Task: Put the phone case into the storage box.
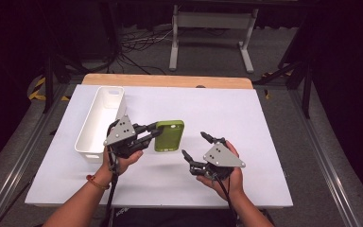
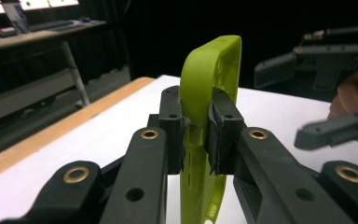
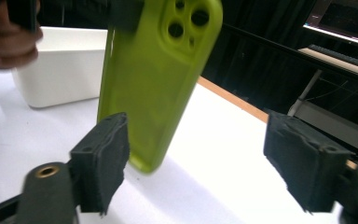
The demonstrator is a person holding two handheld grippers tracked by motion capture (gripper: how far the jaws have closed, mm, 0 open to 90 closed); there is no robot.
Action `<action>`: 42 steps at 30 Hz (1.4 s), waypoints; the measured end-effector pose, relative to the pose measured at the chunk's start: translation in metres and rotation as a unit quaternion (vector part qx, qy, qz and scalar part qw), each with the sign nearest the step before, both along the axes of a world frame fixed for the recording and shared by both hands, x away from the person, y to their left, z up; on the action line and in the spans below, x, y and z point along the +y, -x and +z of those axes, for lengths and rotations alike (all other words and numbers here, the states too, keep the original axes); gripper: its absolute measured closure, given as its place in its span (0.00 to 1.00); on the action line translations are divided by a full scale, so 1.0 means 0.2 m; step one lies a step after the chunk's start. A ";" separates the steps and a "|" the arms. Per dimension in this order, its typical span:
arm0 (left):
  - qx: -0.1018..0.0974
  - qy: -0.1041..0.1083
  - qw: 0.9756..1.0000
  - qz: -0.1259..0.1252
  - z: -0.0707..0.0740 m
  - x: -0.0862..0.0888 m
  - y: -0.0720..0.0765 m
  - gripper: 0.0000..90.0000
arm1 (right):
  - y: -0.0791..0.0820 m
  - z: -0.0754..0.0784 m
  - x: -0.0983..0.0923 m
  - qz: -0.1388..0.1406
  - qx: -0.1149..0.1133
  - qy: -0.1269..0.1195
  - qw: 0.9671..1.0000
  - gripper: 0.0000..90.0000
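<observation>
White worktop [image 1: 264, 142], large and flat. White bin [image 1: 99, 120] at its left side, nothing seen inside. Left gripper [image 1: 152, 134] level, jaws clenched on green phone case [image 1: 169, 135], lifted edge-up just right of bin, camera cut-outs visible. Right gripper [image 1: 196, 147] nearby, jaws released, apart from case.

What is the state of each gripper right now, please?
Left gripper: jaws closed on the green phone case, lifted off the white table.
Right gripper: jaws open, holding nothing.
</observation>
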State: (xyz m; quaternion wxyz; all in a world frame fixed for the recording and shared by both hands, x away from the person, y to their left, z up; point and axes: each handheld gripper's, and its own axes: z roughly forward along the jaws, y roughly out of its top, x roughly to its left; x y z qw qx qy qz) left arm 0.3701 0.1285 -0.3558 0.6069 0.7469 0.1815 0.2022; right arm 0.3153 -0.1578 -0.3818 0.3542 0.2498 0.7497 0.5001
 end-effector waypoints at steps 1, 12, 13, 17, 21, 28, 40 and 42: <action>-0.003 0.001 1.000 0.001 0.01 0.01 0.00 0.87 | 0.00 -0.01 0.00 0.003 0.002 -0.001 1.000 0.21; -0.014 0.013 1.000 0.022 0.06 0.14 -0.02 0.87 | -0.02 -0.06 -0.02 0.008 0.003 0.023 1.000 0.19; -0.014 0.016 1.000 0.023 0.06 0.15 -0.02 0.87 | -0.02 -0.06 -0.03 0.007 0.003 0.024 1.000 0.19; -0.017 0.020 0.999 0.030 0.08 0.19 -0.03 0.87 | -0.03 -0.07 -0.03 0.004 0.005 0.024 1.000 0.19; -0.018 0.031 0.998 0.041 0.09 0.25 -0.05 0.87 | -0.03 -0.07 -0.04 0.001 0.005 0.030 1.000 0.19; -0.025 0.044 0.997 0.058 0.12 0.34 -0.05 0.87 | -0.03 -0.08 -0.05 0.001 0.004 0.029 1.000 0.19; -0.034 0.054 0.995 0.077 0.16 0.49 -0.06 0.87 | -0.04 -0.08 -0.08 -0.004 0.008 0.015 1.000 0.18; -0.037 0.056 0.994 0.081 0.17 0.51 -0.06 0.87 | -0.04 -0.09 -0.09 -0.005 0.009 0.016 1.000 0.18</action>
